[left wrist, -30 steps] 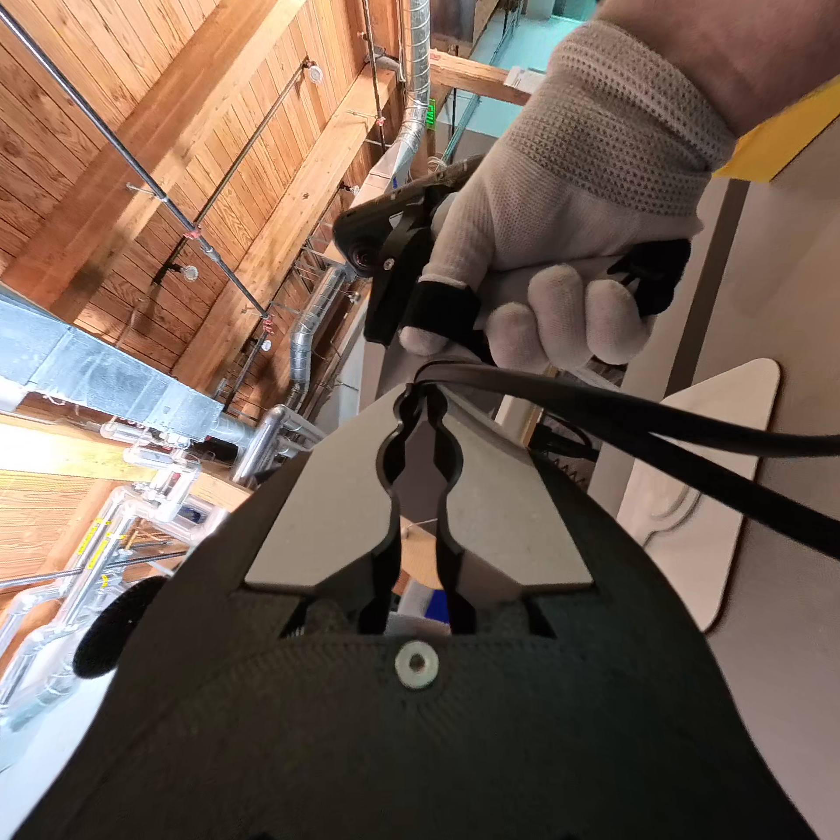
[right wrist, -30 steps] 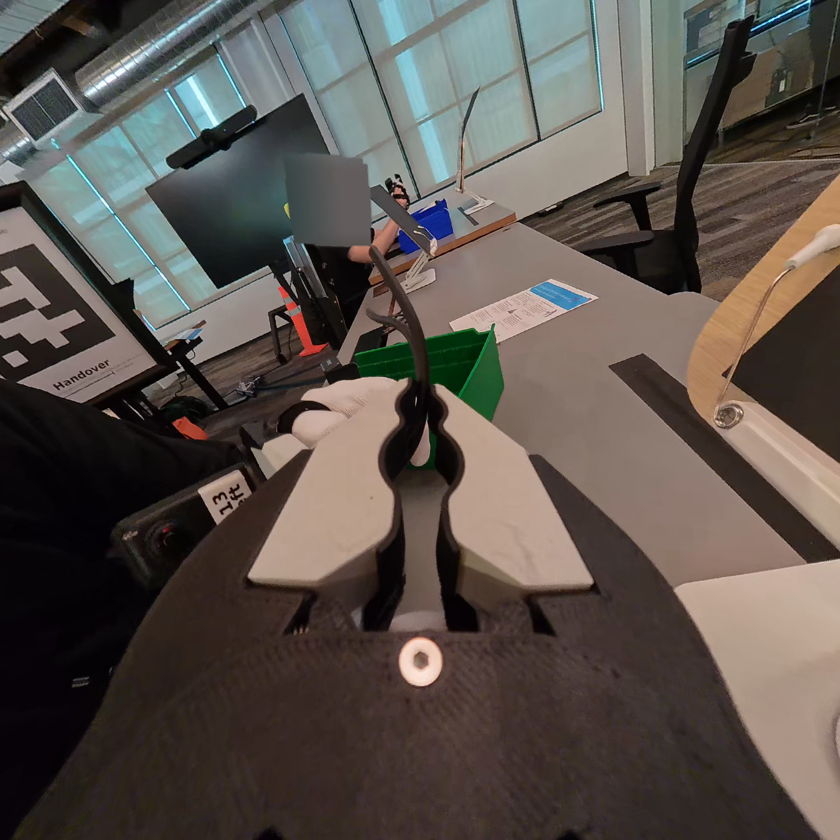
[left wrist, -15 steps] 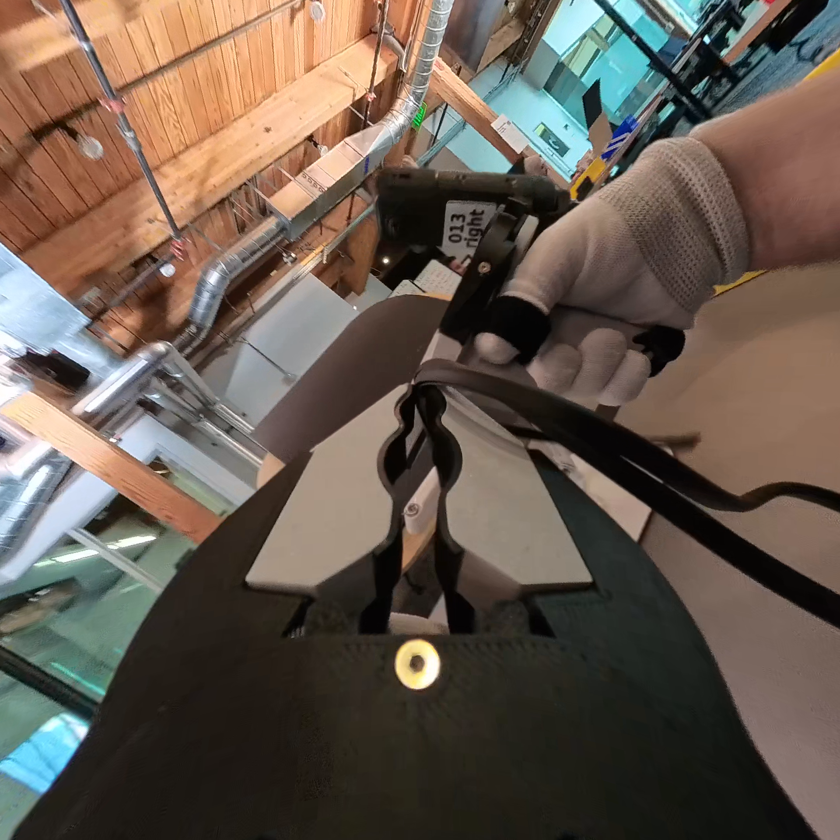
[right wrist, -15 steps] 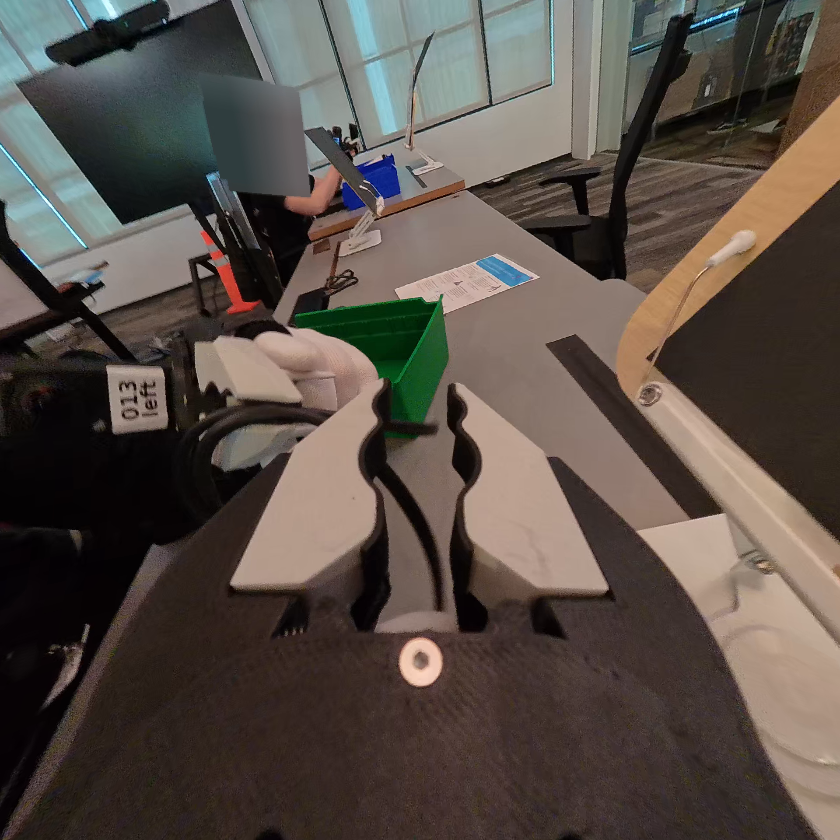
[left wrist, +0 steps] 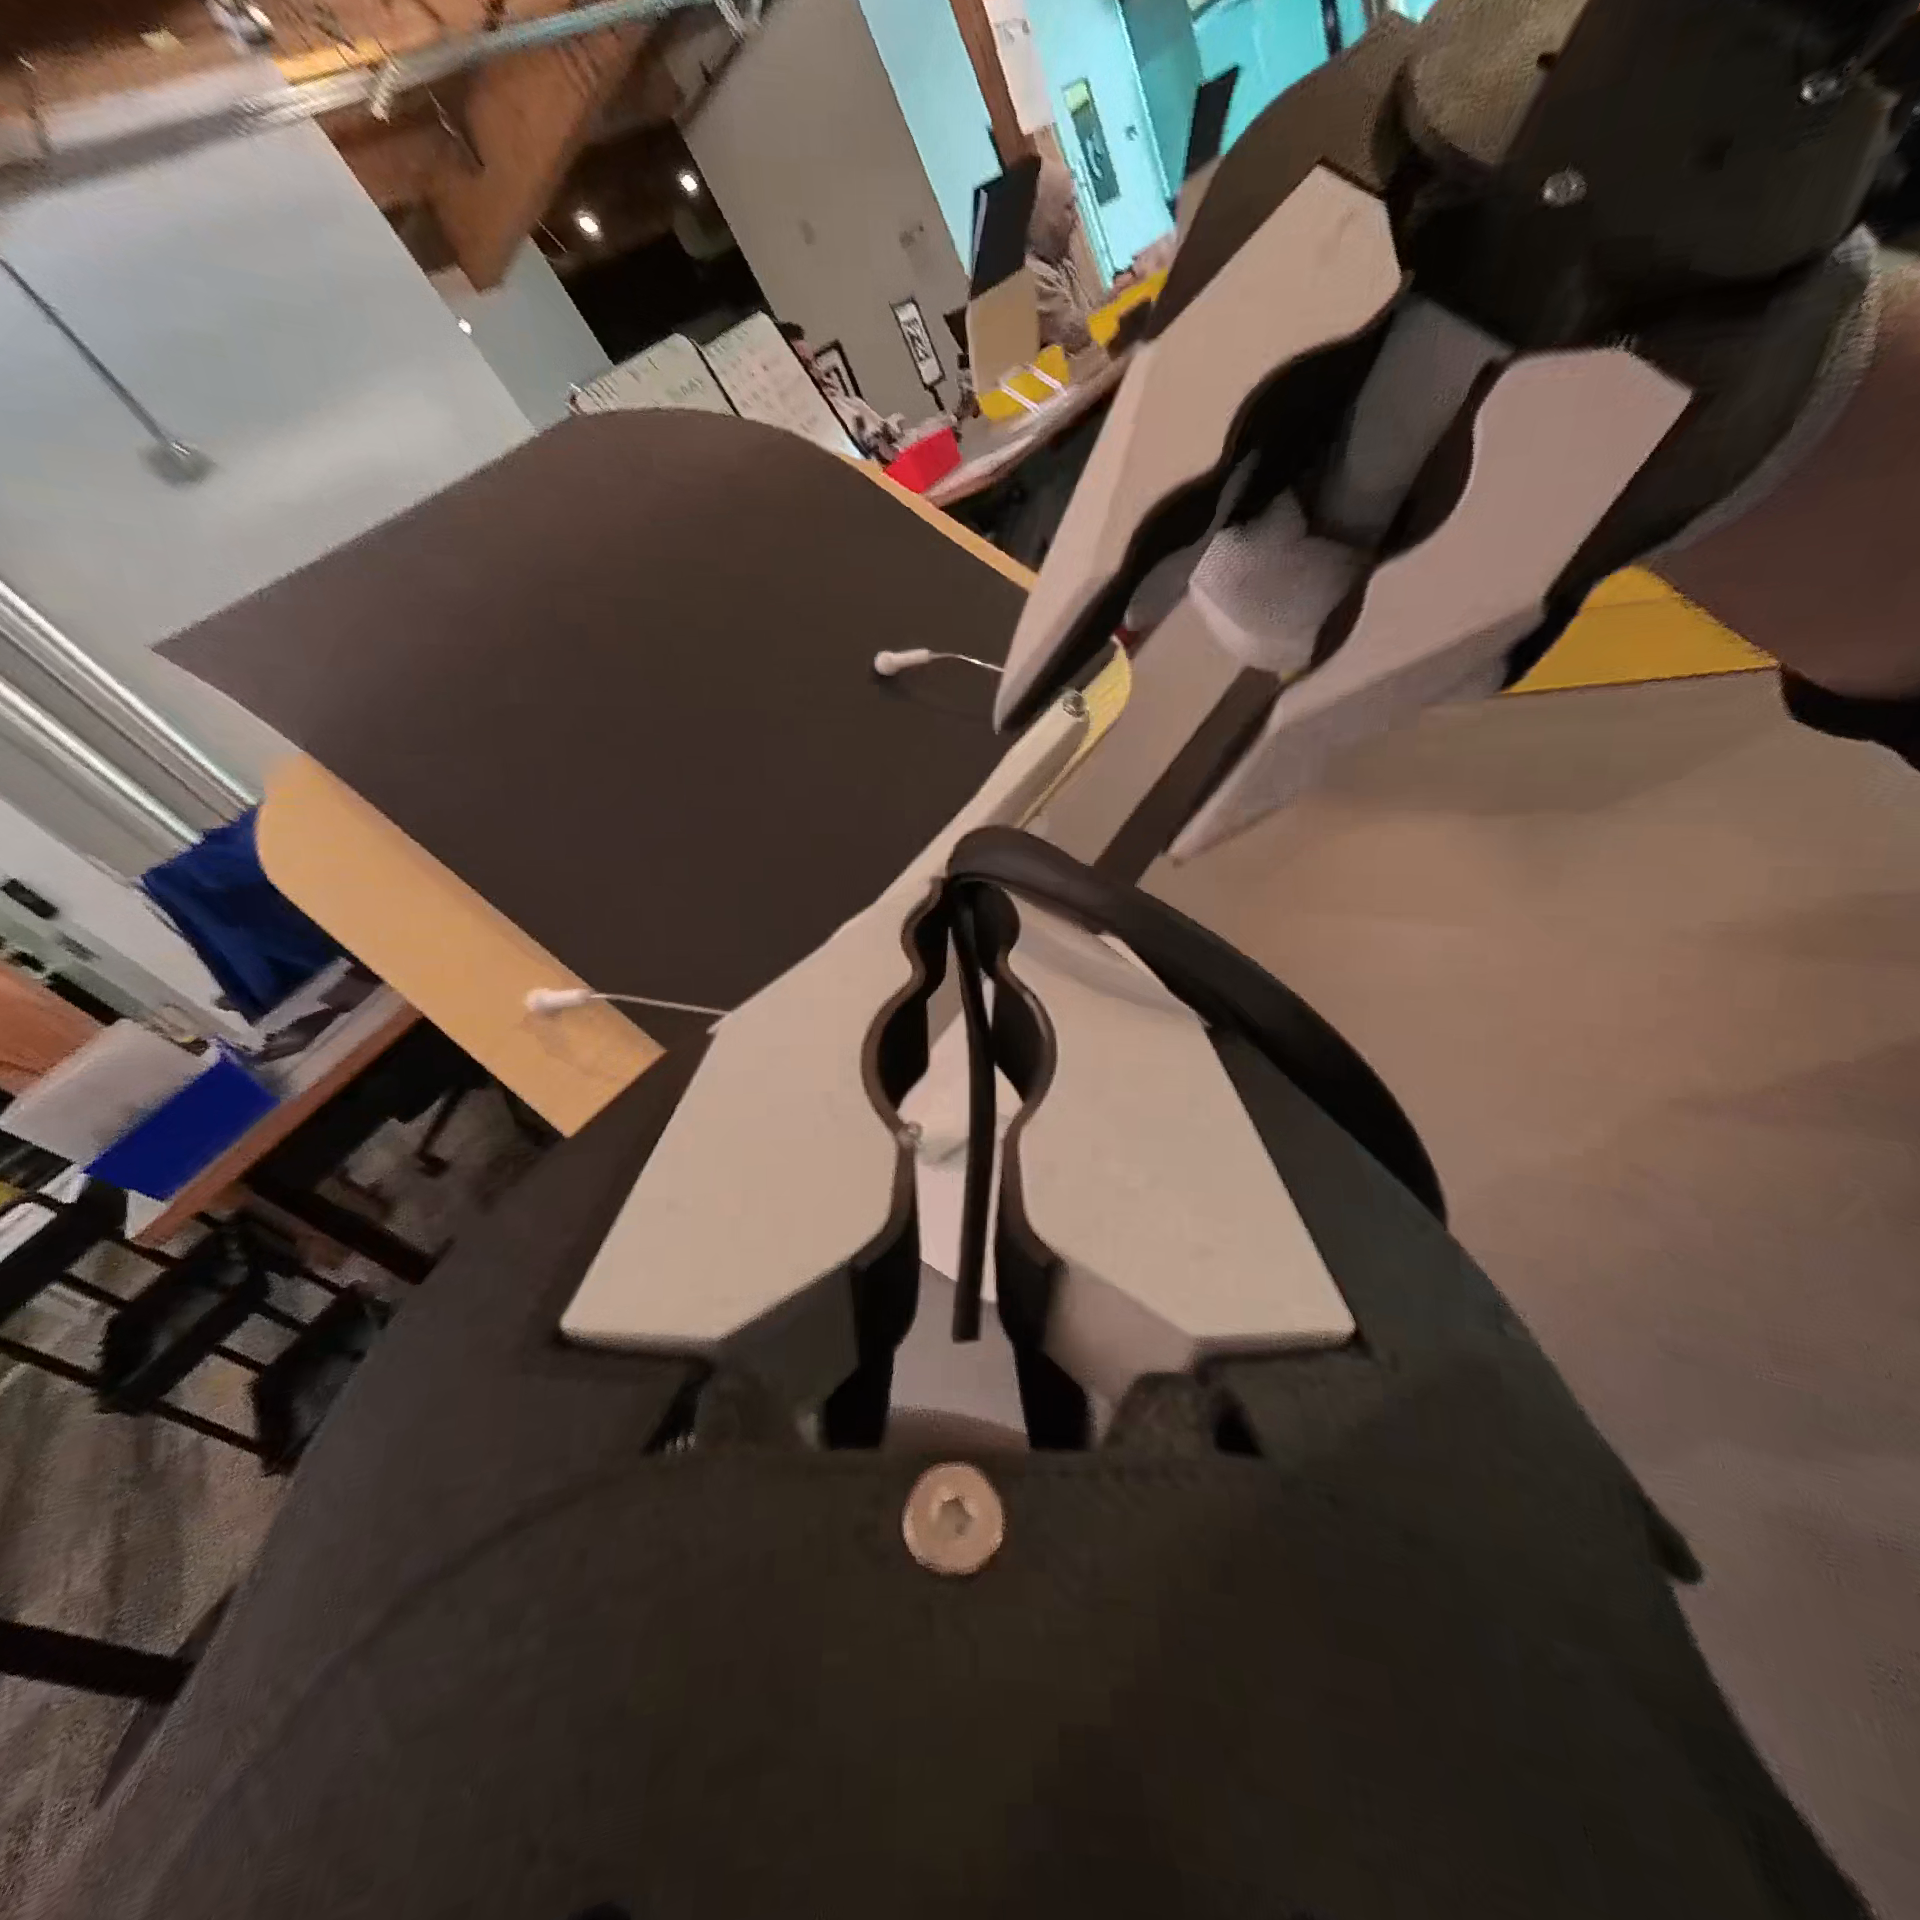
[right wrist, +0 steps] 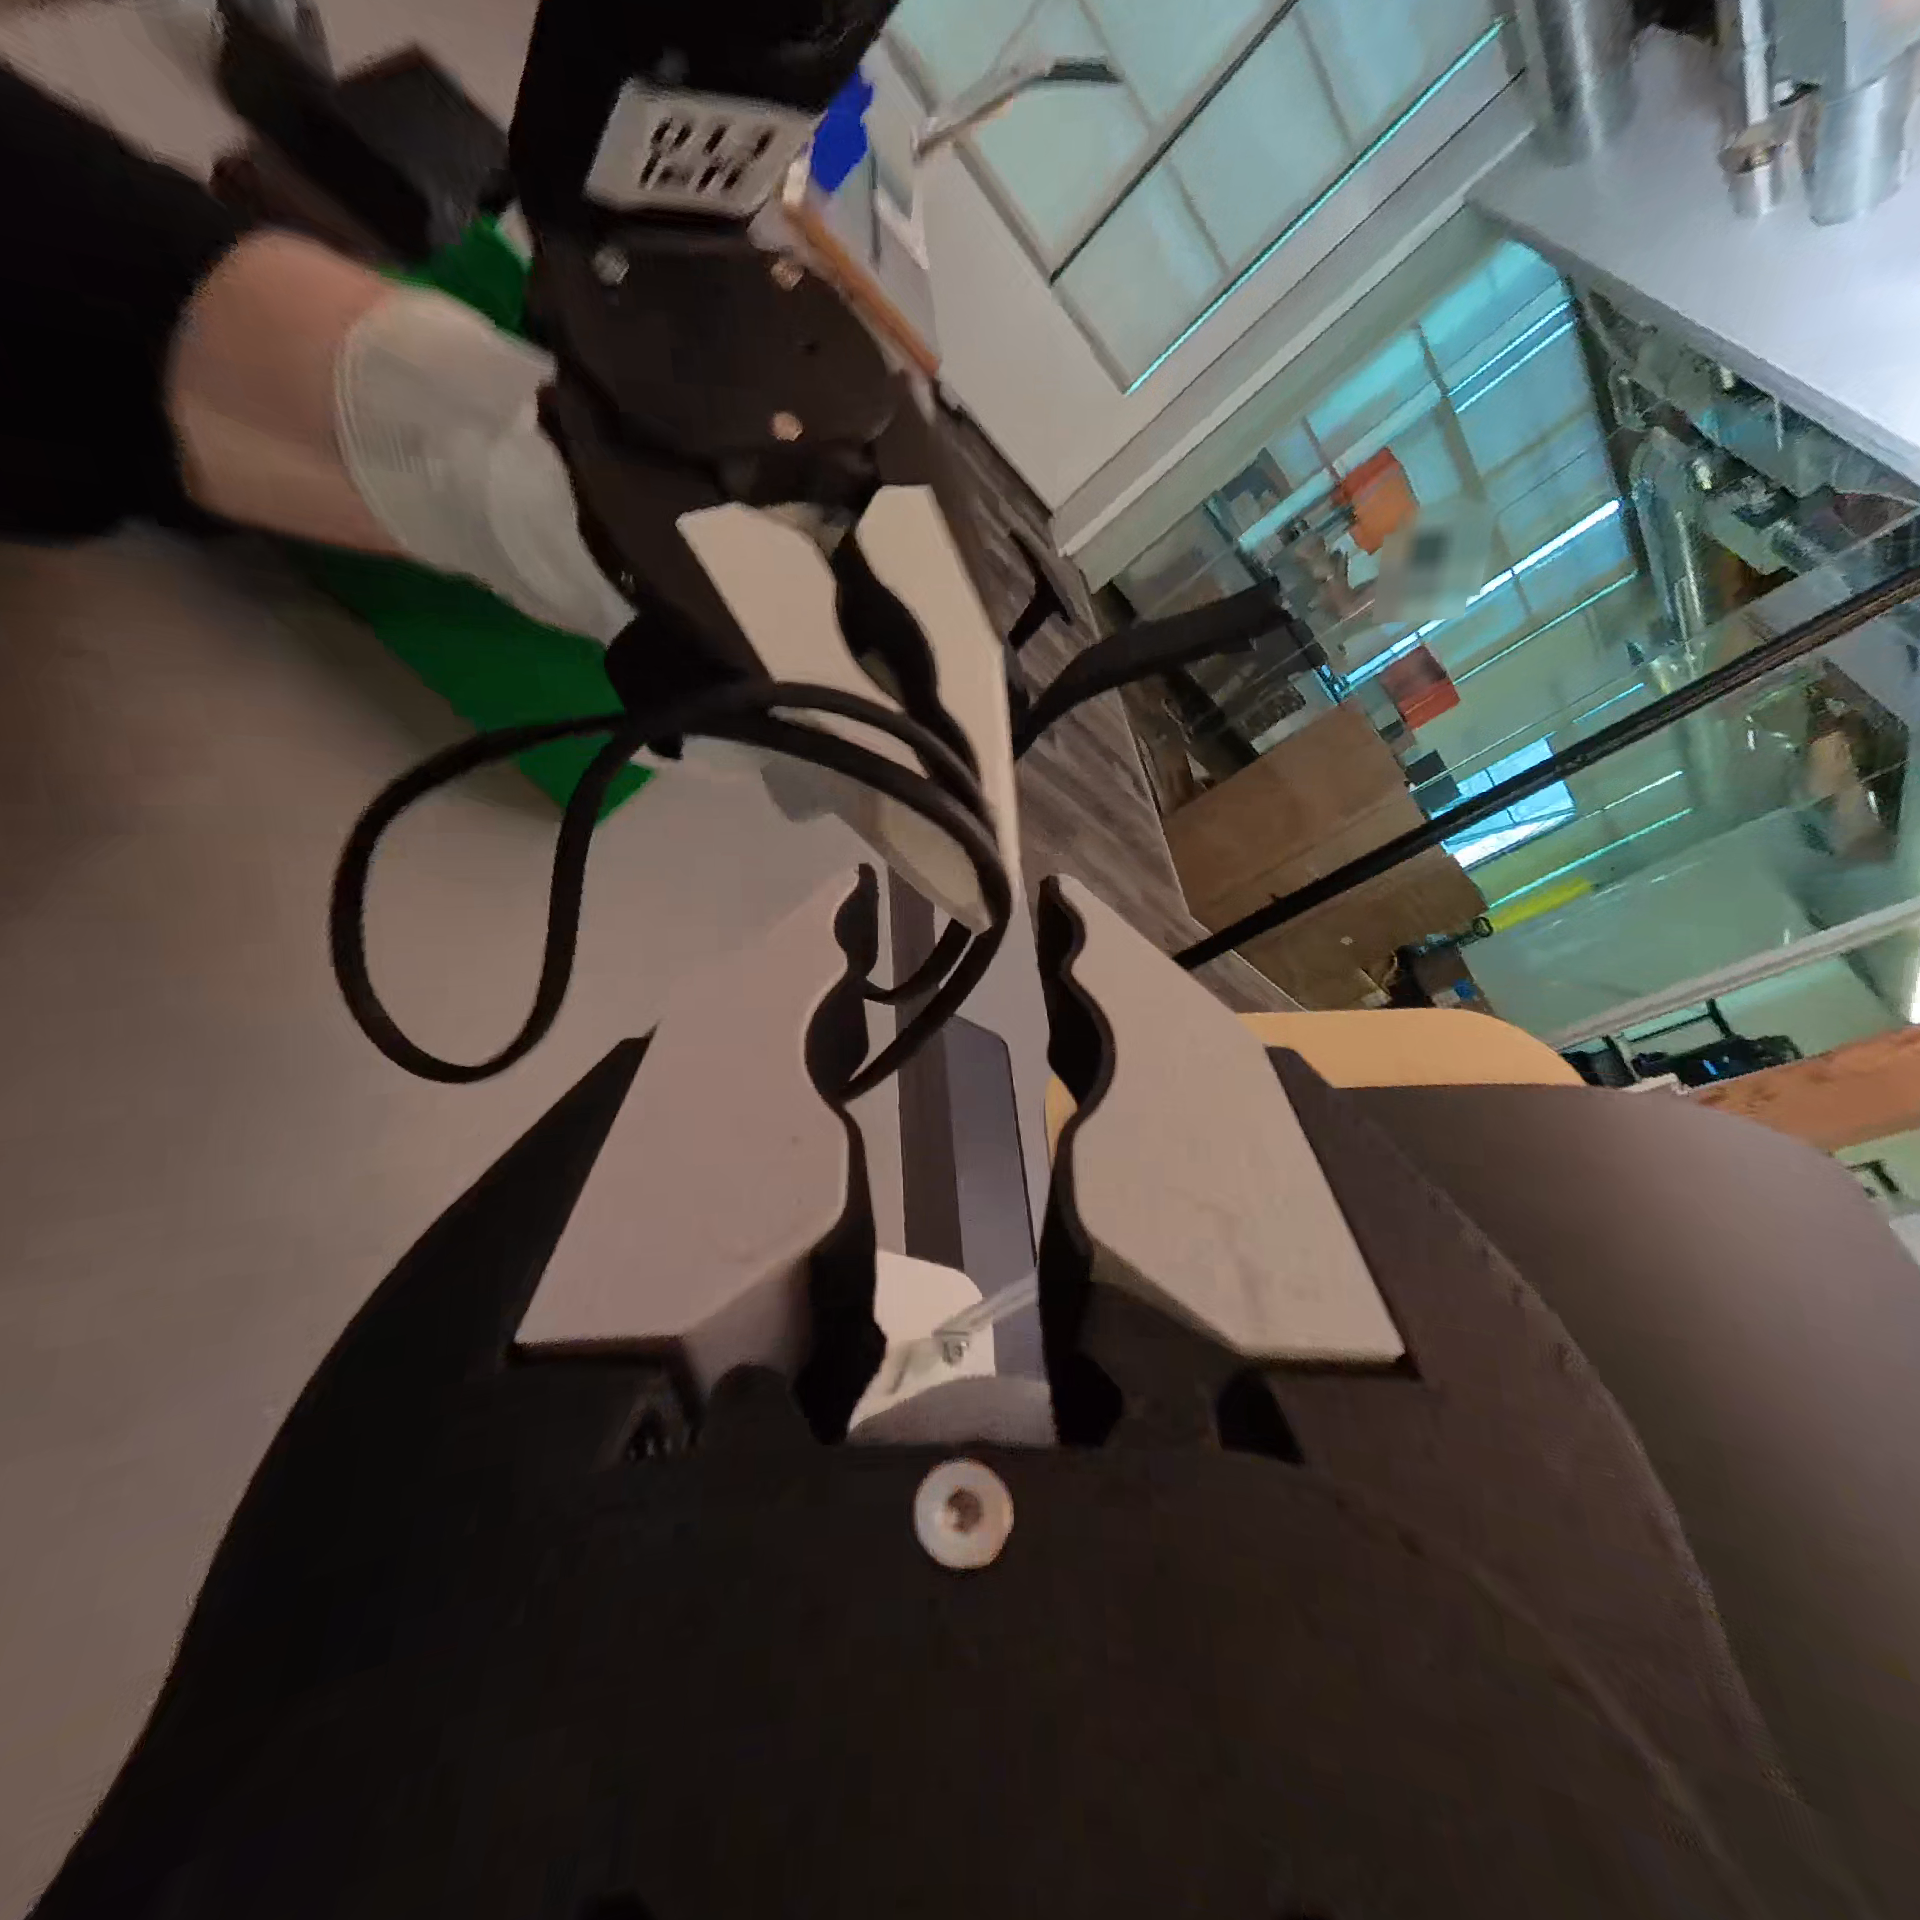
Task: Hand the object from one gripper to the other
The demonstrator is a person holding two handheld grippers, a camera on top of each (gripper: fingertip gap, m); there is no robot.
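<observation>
Black cable (left wrist: 1226, 966) is pinched at the tips of my left tool (left wrist: 961, 894), which is closed on it; one loose end hangs down between the fingers and a loop curves away over the grey desk (left wrist: 1610, 1039). My right tool (right wrist: 951, 894) stands open, its fingers apart and just beside the cable (right wrist: 457, 862) without gripping it. Behind the cable I see a green bin (right wrist: 457, 634) on the desk
</observation>
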